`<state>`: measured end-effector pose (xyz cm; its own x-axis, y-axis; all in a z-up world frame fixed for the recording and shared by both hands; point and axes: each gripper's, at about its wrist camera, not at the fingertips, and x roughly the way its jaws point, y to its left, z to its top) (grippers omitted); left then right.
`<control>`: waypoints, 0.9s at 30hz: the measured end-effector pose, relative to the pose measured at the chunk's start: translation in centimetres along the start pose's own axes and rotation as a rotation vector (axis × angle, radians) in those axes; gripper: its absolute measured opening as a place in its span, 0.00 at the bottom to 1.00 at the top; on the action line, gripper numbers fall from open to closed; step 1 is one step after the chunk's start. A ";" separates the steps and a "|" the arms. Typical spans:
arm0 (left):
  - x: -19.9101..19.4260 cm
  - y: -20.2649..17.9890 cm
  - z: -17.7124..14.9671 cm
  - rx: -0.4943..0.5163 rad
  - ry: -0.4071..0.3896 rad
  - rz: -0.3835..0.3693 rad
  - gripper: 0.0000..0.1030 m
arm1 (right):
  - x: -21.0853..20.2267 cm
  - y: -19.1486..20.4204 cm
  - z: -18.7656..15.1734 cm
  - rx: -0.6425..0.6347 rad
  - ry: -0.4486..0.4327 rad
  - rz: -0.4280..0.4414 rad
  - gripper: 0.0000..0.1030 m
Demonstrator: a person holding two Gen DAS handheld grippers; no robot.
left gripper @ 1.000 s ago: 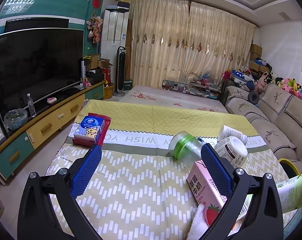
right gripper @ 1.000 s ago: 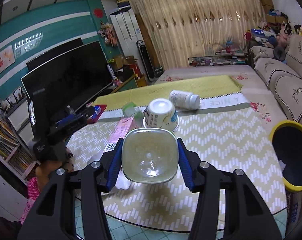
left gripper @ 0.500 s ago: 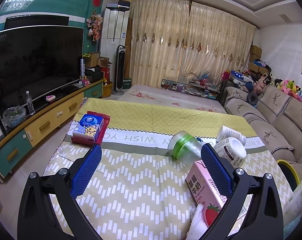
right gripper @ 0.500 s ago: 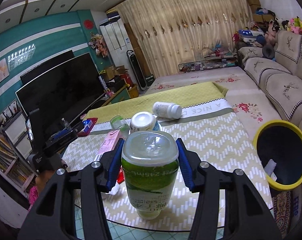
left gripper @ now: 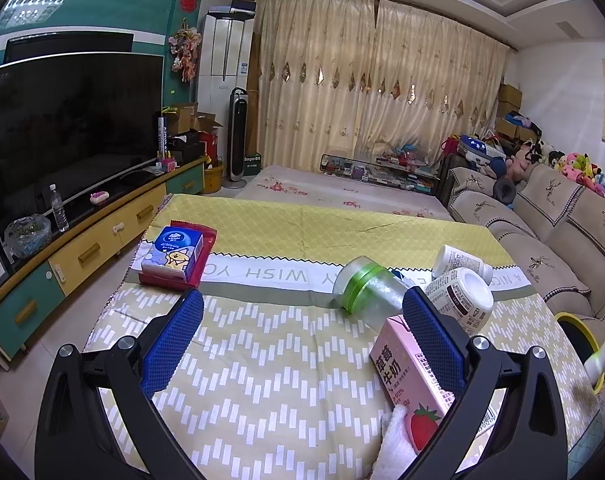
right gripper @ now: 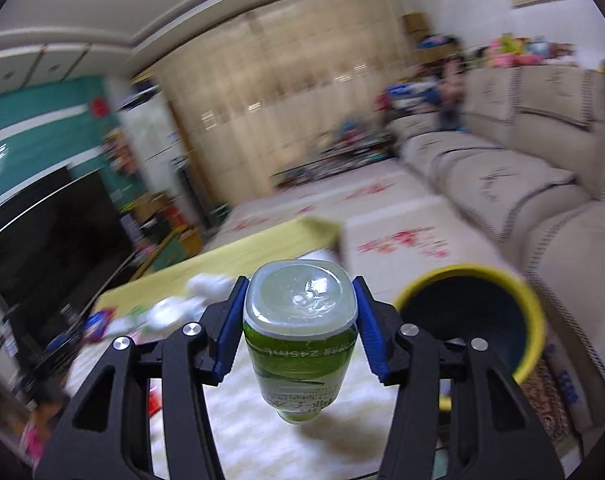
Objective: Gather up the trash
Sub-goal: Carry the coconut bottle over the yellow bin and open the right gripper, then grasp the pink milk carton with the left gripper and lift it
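The green-labelled bottle (right gripper: 300, 340) is clamped between the blue pads of the right gripper (right gripper: 300, 330), base toward the camera, held above the table (left gripper: 262, 360) just left of the yellow-rimmed bin (right gripper: 530, 308). The left gripper (left gripper: 302, 340) hovers over the table with jaws wide apart and nothing between them — a pink milk carton (left gripper: 406, 376), a clear green-banded bottle (left gripper: 366, 290) and two white bottles (left gripper: 462, 296) lie near its right finger.

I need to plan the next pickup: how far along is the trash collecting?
In hand: the right hand-held gripper is shut on a green-labelled bottle, beside the yellow-rimmed bin. Left on the table: pink carton, clear bottle, two white bottles. The left hand-held gripper is open.
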<state>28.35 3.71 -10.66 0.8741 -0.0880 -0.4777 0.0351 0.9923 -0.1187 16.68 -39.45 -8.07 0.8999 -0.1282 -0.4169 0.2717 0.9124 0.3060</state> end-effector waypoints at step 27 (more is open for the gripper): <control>0.4 -1.8 -0.1 0.027 0.072 -0.112 0.95 | 7.1 -0.4 -4.6 -0.089 0.005 -0.212 0.64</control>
<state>28.61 1.87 -10.71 0.8272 -0.2033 -0.5239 0.1442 0.9778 -0.1517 21.41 -38.91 -15.13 0.8241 -0.3188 -0.4682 0.4229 0.8962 0.1341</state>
